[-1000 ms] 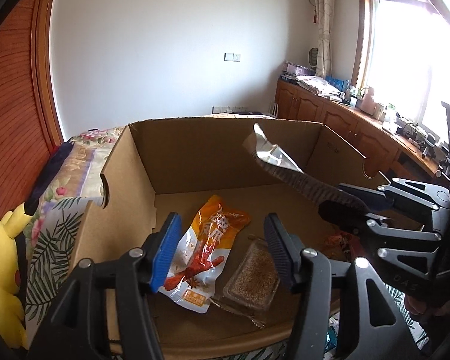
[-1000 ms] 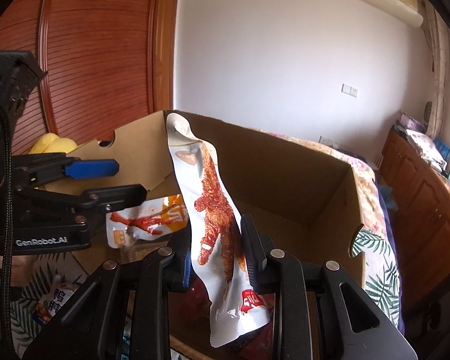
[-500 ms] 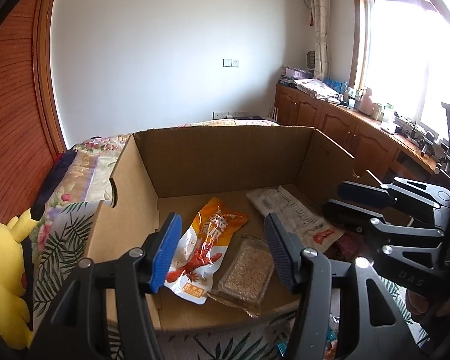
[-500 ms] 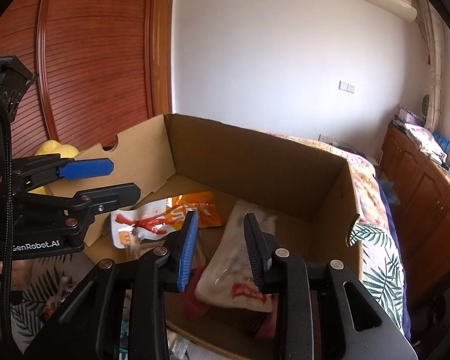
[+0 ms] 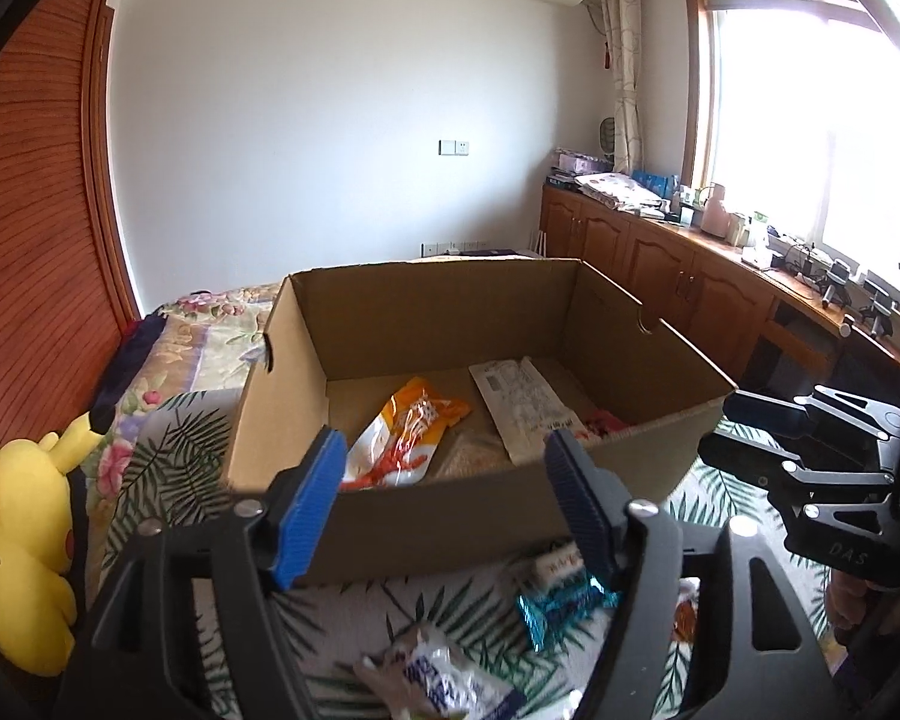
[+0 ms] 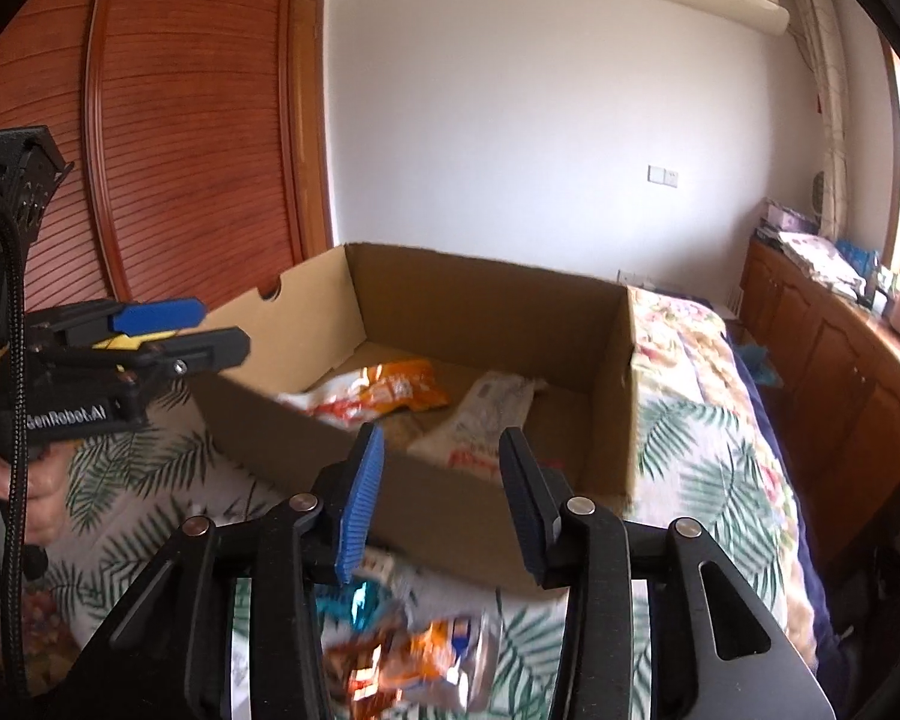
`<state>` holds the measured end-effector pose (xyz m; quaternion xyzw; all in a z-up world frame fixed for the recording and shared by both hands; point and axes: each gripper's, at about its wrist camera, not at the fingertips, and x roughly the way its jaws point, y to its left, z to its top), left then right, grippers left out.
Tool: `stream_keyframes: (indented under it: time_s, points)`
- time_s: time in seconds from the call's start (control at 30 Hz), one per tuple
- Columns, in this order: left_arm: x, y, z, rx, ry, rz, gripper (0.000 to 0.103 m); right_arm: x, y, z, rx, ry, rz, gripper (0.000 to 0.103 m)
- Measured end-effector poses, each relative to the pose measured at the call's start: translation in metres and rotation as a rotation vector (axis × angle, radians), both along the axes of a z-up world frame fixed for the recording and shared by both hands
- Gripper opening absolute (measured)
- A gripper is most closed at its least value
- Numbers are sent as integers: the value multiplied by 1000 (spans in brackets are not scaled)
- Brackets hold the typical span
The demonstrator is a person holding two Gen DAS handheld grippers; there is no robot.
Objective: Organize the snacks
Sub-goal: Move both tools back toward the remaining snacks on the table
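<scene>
Bed (image 5: pixel 168 438) with leaf-print cover carrying a cardboard box (image 5: pixel 450 504); snack packets (image 5: pixel 408 438) lying inside, more loose in front. Left gripper (image 5: pixel 444 492) and right gripper (image 6: pixel 441 492) fingers just opening, holding nothing.

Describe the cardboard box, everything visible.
The cardboard box is plain brown corrugated card, open-topped and shallow, with a cut-out notch in each side wall. It sits flat on a bedspread with a leaf print. Inside, flat on its floor, lie an orange snack packet, a white snack packet and a clear pack of something grainy, partly hidden. No tongs touch it.
</scene>
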<state>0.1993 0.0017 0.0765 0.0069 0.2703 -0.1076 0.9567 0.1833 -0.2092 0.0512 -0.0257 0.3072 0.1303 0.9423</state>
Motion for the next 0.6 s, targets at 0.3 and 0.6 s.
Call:
stream_keyframes:
  time_s: [0.3,0.6]
  points:
    - [-35,4,-43,9,69,19,72,-34,-5,-35,23,69,-8,44]
    - [-40,9,-92,-19,170,68,72,-43,2,-73,38,140,22,44]
